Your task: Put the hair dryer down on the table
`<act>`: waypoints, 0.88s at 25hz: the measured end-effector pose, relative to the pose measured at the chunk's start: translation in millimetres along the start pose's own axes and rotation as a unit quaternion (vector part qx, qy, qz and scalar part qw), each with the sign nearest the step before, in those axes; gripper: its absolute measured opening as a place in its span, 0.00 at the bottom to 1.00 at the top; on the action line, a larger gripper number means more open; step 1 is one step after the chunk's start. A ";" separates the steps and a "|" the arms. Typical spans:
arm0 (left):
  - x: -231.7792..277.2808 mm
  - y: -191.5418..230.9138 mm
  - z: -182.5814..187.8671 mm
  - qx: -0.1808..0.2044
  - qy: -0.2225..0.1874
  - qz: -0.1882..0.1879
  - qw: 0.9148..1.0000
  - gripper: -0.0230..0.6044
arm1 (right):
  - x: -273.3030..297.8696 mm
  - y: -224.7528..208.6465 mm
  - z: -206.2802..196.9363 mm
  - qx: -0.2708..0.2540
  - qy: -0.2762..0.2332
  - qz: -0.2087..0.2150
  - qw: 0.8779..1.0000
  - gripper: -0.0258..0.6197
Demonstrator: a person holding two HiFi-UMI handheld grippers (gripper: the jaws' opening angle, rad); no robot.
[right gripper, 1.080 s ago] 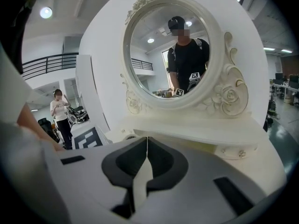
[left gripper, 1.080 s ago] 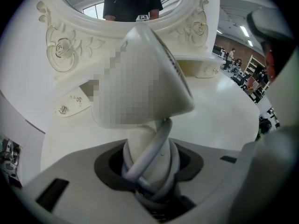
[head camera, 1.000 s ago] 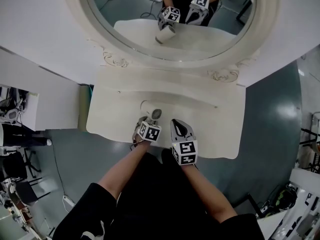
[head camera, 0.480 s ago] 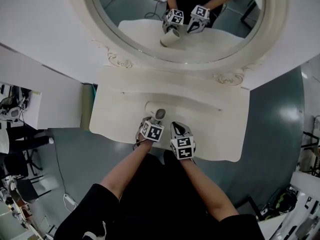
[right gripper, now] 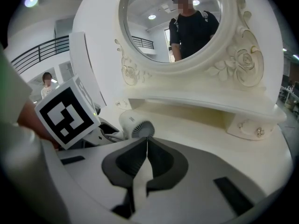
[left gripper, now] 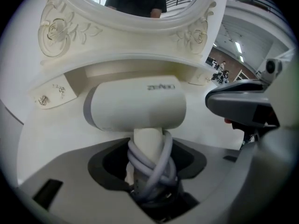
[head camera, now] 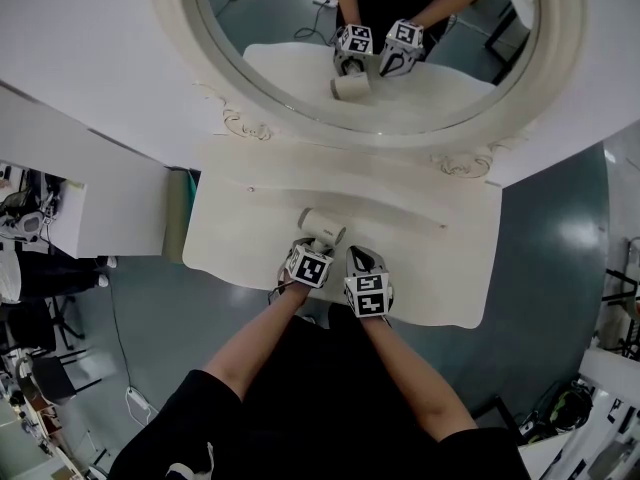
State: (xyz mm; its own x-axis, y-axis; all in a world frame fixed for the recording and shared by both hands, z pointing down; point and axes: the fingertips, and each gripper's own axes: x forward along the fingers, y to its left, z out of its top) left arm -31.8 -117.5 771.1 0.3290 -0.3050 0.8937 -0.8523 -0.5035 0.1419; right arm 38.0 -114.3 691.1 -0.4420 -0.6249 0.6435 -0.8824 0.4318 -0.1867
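Lying on the table (head camera: 240,230) just below the mirror (head camera: 370,38), the hair dryer (head camera: 322,225) was found with its barrel set crosswise to the mirror and its handle (left gripper: 147,139) directed away from it. The handle, wound with a grey cord (left gripper: 152,164), was seen between the jaws of the left gripper (head camera: 308,253). These jaws had just been opening and were judged released, with a gap on either side of the handle. The right gripper (right gripper: 147,146) was recorded as closed on nothing, held beside the left one and further from the mirror than the dryer.

The shell was judged to be rigid, smooth plastic, fairly light but barrel-heavy, and liable to roll on its rounded body. The corded handle was judged the surest place to take hold.

A raised ledge with a small knob (left gripper: 43,100) was noted under the mirror's carved frame (left gripper: 58,29), beyond the dryer. Nothing was observed between the dryer and the mirror to obstruct withdrawal.
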 end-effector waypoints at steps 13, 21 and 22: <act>-15.7 -5.3 8.5 -0.020 -0.019 -0.057 0.998 0.45 | -0.3 -1.0 -9.4 0.022 0.001 -0.010 1.000 0.07; -34.8 -5.7 12.3 -0.032 -0.049 -0.077 0.995 0.46 | -8.6 2.7 -14.7 0.025 -0.004 -0.018 1.000 0.07; -39.9 -8.5 11.8 -0.036 -0.055 -0.084 0.994 0.46 | -11.5 3.9 -14.6 0.034 -0.007 -0.021 0.999 0.07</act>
State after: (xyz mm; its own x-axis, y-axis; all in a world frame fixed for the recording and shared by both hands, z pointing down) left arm -32.8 -110.5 729.2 0.5091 -0.3102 0.8029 -0.8068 -0.4969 0.3196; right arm 42.0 -96.0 693.8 -0.4056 -0.6511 0.6415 -0.9093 0.3592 -0.2104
